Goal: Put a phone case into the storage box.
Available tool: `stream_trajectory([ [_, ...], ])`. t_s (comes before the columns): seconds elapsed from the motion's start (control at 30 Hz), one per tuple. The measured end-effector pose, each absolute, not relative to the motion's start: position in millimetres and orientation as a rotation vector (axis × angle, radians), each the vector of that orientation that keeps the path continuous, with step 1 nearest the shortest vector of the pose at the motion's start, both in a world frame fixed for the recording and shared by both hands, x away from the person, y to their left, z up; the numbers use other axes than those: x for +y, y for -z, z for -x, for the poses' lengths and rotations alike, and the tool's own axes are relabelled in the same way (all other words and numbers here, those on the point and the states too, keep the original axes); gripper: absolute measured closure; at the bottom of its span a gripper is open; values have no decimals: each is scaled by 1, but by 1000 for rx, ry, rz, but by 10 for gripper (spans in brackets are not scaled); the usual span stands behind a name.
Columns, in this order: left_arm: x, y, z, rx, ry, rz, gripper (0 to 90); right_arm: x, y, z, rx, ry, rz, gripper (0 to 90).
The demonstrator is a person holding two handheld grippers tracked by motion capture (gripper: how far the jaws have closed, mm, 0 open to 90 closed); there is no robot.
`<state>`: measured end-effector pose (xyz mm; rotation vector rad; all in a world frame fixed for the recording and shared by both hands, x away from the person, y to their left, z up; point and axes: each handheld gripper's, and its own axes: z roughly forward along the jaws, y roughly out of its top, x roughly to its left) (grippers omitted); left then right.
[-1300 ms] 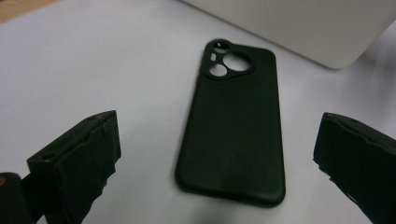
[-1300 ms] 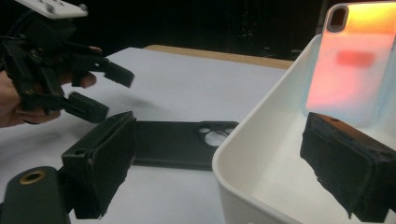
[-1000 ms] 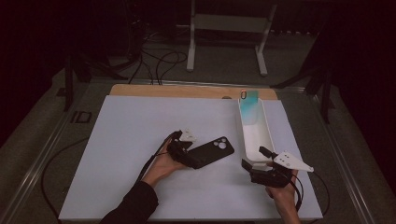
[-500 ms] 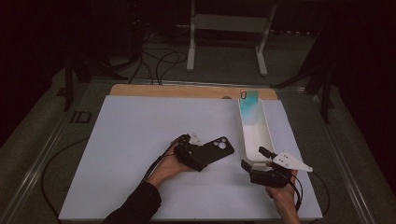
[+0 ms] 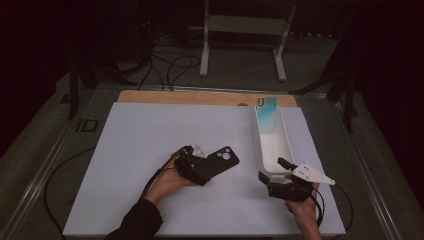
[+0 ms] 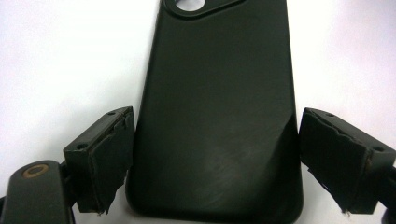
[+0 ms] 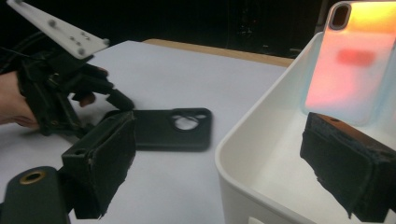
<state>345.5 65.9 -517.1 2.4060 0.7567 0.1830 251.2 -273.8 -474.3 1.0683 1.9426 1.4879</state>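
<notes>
Slippage is looking like the main risk: the left gripper (image 5: pixel 202 167) is straddling the near end of the black phone case (image 5: pixel 220 161), which is lying flat on the white mat (image 5: pixel 125 150) at about 7 o'clock from the table's middle. Its jaws have just been closing with the case between them, yet small gaps are showing on both sides in the left gripper view, so the pads (image 6: pixel 105 158) are not pressing. The case is thin and smooth, so a pinch on its edges could be squirting it out or tilting it.

At 3 o'clock the white bin (image 5: pixel 272 145) is holding a translucent teal phone case (image 5: pixel 266 114) leaning upright against its far wall. The right gripper (image 5: pixel 272 182) is spanning the bin's near corner with jaws spread, grasping nothing; nudging that bin could be toppling the teal case.
</notes>
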Motion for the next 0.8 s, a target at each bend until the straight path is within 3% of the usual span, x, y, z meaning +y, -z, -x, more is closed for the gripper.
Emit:
stream_trajectory([
  [0.47, 132, 512, -319, 860, -217, -2470, 134, -271, 475, -252, 1950, -1485, -1068, 104],
  [0.8, 144, 509, -313, 887, -199, -2522, 133, -271, 475, -252, 1950, -1488, -1066, 103],
])
